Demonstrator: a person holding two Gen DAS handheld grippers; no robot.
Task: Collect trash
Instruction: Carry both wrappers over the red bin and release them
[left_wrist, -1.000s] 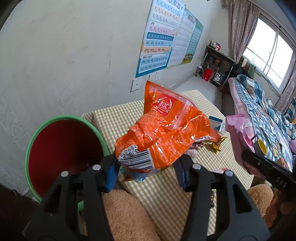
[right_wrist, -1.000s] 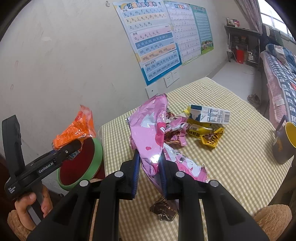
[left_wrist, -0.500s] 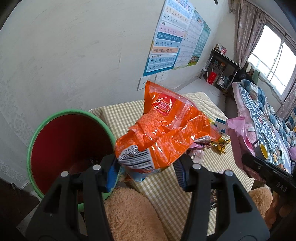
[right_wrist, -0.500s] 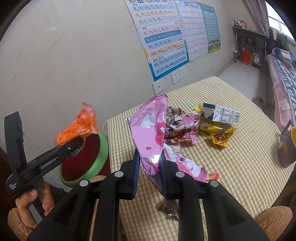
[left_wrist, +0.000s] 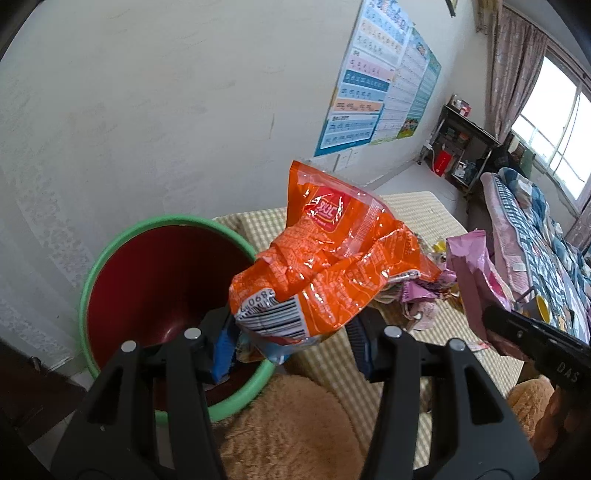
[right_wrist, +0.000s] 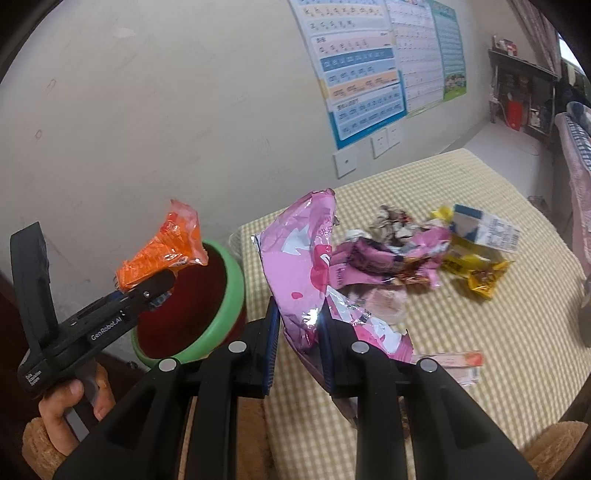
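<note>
Two wrappers held beside the bin.
Left wrist: the left gripper (left_wrist: 291, 341) clamps an orange bag (left_wrist: 328, 258) over the bin (left_wrist: 110, 254) rim. Right wrist: the right gripper (right_wrist: 297, 345), jaws closed, pinches a pink bag (right_wrist: 299, 266) above the table's (right_wrist: 480, 350) near-left corner.
</note>
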